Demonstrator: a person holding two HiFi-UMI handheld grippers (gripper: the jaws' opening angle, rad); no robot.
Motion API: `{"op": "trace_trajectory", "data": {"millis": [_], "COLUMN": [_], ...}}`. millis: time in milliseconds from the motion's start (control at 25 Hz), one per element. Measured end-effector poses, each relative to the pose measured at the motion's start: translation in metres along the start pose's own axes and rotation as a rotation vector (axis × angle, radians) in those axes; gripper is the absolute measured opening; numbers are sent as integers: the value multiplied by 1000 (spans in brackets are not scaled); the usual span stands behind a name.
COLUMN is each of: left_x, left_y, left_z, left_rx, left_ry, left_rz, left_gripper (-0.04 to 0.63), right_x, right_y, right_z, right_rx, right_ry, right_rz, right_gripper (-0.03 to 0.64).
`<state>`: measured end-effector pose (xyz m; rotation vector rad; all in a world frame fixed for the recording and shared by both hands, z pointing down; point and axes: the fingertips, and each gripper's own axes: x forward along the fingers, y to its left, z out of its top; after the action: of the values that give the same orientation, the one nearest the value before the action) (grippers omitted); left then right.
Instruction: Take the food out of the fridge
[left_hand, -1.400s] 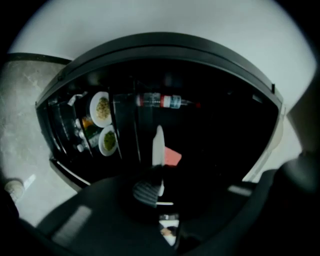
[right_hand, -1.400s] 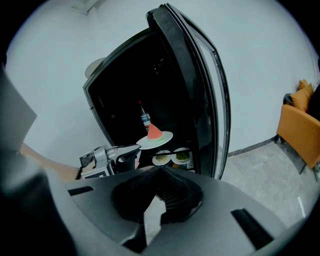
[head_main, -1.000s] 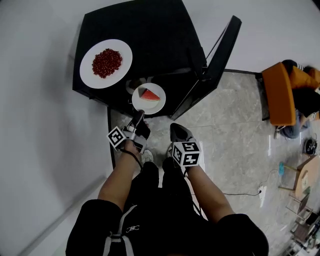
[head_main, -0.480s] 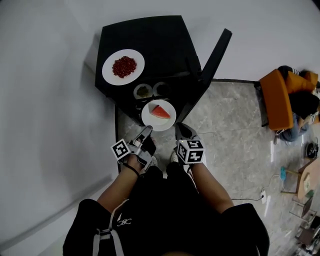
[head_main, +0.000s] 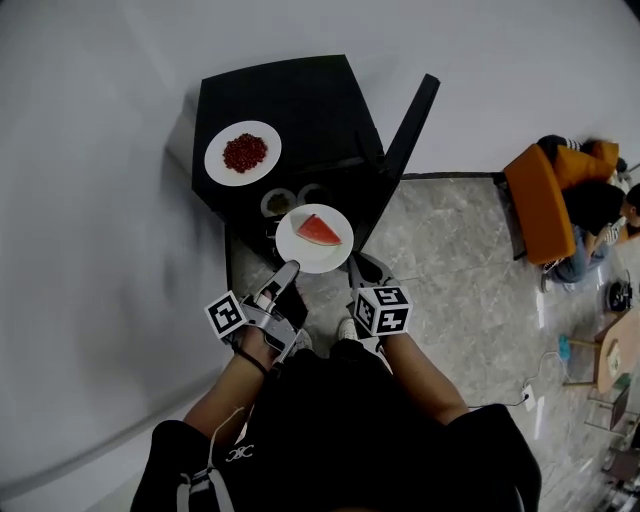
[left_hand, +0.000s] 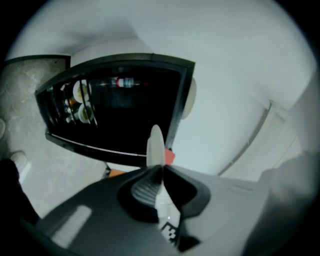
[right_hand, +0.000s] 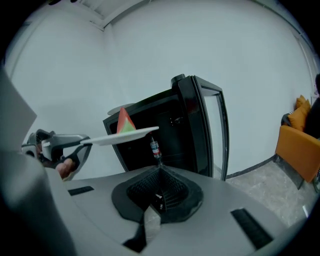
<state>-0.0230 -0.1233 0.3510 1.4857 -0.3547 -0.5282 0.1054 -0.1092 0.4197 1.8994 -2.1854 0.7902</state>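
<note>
Left gripper view: the left gripper (left_hand: 159, 169) is recorded as clamped on the rim of a white plate (left_hand: 155, 142), which is seen edge-on between the pads. The plate is held level, judged so that the watermelon slice (head_main: 318, 230) on it is not tipped off. A rim grip is judged necessary because the slice itself cannot be pinched cleanly.

By the head view, the plate is placed outside the fridge (head_main: 290, 100), just in front of its opening. The right gripper (right_hand: 160, 170) is noted as closed with nothing between its jaws. It is carried in front of the fridge, beside the left gripper and apart from the plate, presumably kept in reserve.

The fridge door (head_main: 405, 140) is found swung wide to the right of the fridge, so the opening is unobstructed. A bottle (right_hand: 155, 148) and two small bowls (head_main: 278, 203) are observed inside the fridge. A second plate (head_main: 215, 160) with a heap of small red food (head_main: 244, 152) is set on top of the fridge, which is judged to be the deposit point for removed items.

Step in hand, as judged: transfer of the watermelon plate to the fridge top. Risk noted: the slice may slide if the plate is tilted.
</note>
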Motion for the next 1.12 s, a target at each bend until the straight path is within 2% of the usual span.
{"op": "trace_trajectory", "data": {"millis": [360,480,840,1120], "left_x": [30,43,81,91], "left_y": [-79,-95,-105,-104], "left_z": [-1,2,35,41], "left_rx": [4,30,38,29], "left_ry": [-2,-1,-80,-127], "left_rz": [-108,-140,-175,-173], "left_gripper": [17,18,18,18], "right_x": [-3,-5,-13,-29], "right_y": [7,6,-2,6], "right_z": [15,23,33,29], "right_rx": [-28,-45,-53,-67], "right_ry": [-24,-41,-56,-65], "right_rz": [1,-4,-11,-11], "right_gripper": [-8,-8,-8,-8]}}
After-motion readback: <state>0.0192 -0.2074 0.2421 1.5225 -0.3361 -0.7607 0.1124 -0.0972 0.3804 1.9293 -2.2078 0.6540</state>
